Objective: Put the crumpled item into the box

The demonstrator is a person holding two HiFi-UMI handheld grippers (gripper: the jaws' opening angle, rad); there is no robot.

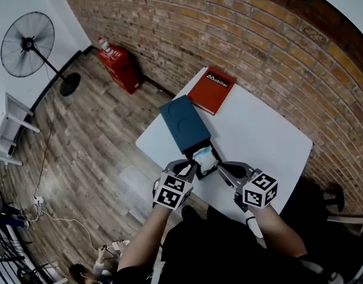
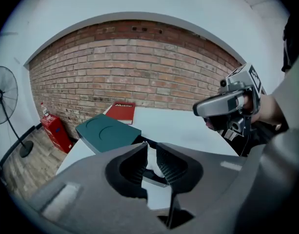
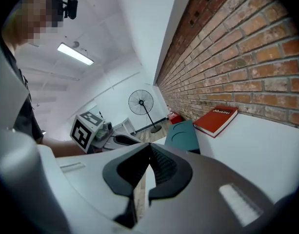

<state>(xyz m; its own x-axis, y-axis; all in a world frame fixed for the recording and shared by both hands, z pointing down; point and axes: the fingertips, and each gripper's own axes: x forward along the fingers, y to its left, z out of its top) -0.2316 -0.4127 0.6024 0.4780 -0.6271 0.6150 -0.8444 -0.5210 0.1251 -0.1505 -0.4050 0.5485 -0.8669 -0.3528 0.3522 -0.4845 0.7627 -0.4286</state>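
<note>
- White table [image 1: 270, 135] is backed by a brick wall [image 1: 258, 46].
- Crumpled item [image 1: 205, 157] is seen inside the opened box [image 1: 184, 123], at its 5 o'clock end.
- Left gripper [image 1: 192, 168], slightly parted, is placed at the item's 7 o'clock; right gripper [image 1: 222, 169], closed and empty, at 4 o'clock.

Printed in white across the cover of the red book [image 1: 212, 89], lying at the far corner of the worktop [image 1: 270, 141]: "Mobilier". White label on the red cabinet [image 1: 119, 67] on the floor: too small to read.

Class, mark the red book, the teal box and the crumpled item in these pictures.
red book [image 1: 211, 90], head view, cover centre.
teal box [image 1: 182, 123], head view, lid top.
crumpled item [image 1: 205, 158], head view, white middle.
</note>
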